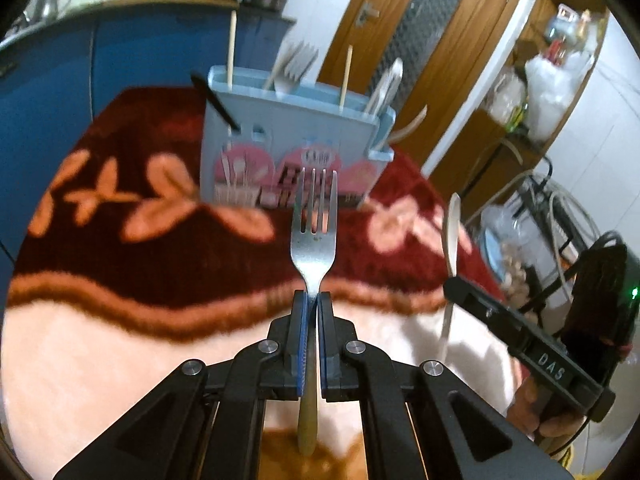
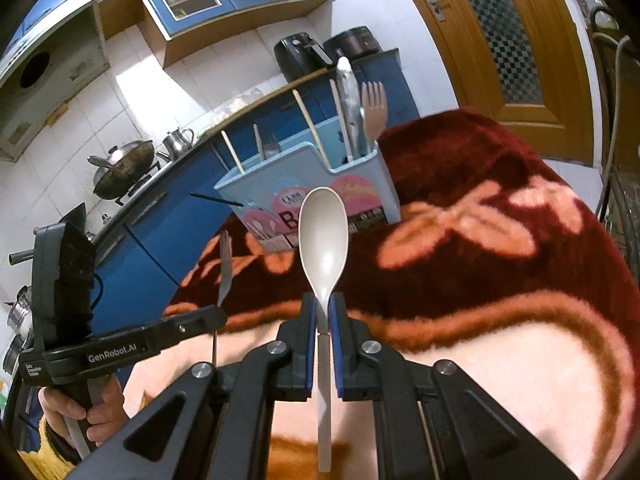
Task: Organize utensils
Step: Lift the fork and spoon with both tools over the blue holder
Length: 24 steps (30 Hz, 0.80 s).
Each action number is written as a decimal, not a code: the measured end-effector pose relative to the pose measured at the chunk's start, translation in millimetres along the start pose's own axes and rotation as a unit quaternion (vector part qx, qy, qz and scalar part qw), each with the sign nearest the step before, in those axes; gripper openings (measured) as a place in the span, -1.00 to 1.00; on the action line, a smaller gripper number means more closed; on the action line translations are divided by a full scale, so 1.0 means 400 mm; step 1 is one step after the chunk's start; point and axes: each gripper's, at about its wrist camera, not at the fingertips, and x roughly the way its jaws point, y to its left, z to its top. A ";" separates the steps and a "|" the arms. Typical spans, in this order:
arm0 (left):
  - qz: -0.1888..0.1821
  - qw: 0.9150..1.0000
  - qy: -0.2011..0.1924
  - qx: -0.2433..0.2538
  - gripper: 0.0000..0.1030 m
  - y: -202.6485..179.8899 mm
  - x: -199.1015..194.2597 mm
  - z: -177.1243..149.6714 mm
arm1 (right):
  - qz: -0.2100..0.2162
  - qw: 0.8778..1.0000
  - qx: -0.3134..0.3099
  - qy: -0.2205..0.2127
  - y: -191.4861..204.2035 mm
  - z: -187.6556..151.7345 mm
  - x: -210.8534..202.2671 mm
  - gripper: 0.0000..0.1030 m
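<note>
The left hand-held gripper (image 1: 313,300) points forward and a bit down. Its jaws are pressed tight on a fork (image 1: 314,236). The right hand-held gripper (image 2: 323,304) points the same way, squeezing a spoon (image 2: 323,236). A hand (image 2: 86,404) grips the left handle from below.

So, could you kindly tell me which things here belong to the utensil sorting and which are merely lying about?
Belongs to the job:
- metal fork, clamped in the left gripper
- beige spoon, clamped in the right gripper
- blue utensil holder on the blanket, already holding cutlery

Just lying about:
- wok
- kettle
- air fryer
- wooden door
</note>
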 end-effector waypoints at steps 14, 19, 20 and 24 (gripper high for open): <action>-0.013 0.992 -0.127 -0.003 -0.92 -0.012 -0.103 0.125 | -0.011 0.996 -0.069 -0.064 0.069 0.102 -0.026 -0.83; 0.012 0.986 -0.164 0.015 -0.92 -0.024 -0.137 0.185 | -0.020 0.992 -0.086 -0.086 0.084 0.151 -0.035 -0.83; 0.015 0.985 -0.169 0.016 -0.92 -0.025 -0.141 0.194 | -0.022 0.992 -0.090 -0.091 0.087 0.158 -0.036 -0.83; 0.028 0.982 -0.189 0.015 -0.92 -0.020 -0.149 0.252 | -0.026 0.989 -0.102 -0.104 0.100 0.187 -0.036 -0.83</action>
